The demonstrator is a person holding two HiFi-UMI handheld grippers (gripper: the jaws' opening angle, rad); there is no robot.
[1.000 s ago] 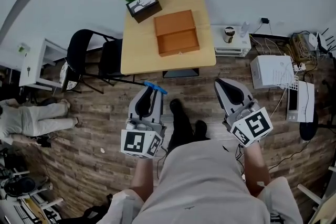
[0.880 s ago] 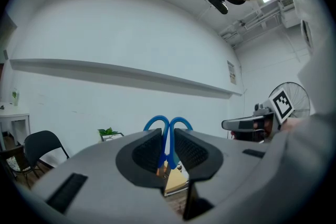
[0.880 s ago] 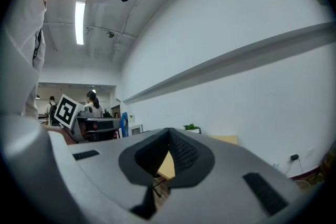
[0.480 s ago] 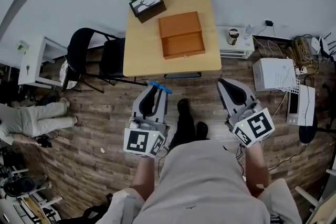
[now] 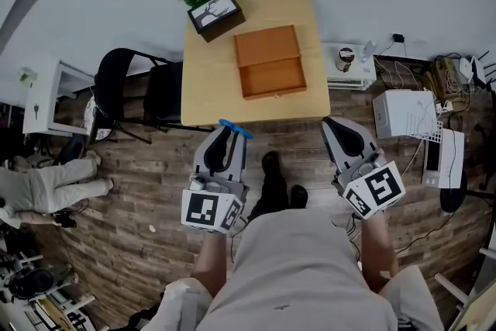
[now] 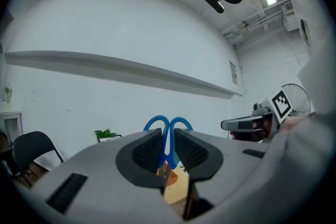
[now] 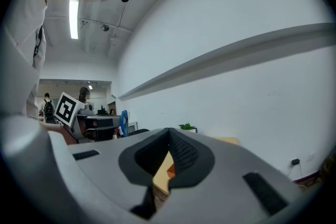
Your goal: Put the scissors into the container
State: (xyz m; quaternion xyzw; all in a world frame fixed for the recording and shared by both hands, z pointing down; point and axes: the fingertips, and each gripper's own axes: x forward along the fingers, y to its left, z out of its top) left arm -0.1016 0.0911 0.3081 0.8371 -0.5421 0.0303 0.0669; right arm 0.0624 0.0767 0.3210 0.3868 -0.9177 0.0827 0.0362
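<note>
Head view: I'm looking down at a wood-plank floor [image 5: 139, 205] with both grippers held out in front. The left gripper [image 5: 228, 134] has the scissors [image 5: 235, 128] clamped, but only a bit of blue handle pokes out past the tips; the blades are buried between the jaws. The right gripper [image 5: 333, 125] has nothing sticking out of it. Ahead is a light wooden table [image 5: 208, 81] with the container [image 5: 269, 62], an open orange wooden box, lying in the middle of it, and a dark box with a plant [image 5: 211, 8] at its far left corner. A black chair [image 5: 128, 85] stands beside the table on the left. On the right are a white box [image 5: 403, 108] and a tangle of cables. Another person is cut off at the left edge.

Left gripper view: the jaws are squeezed onto the scissors, the two blue handle loops standing up above the pads. A sliver of the orange box shows below in the gap. The right gripper is off to the side.

Right gripper view: the jaws are closed tip to tip and empty. Only the table and a slice of orange show through the lower gap.
</note>
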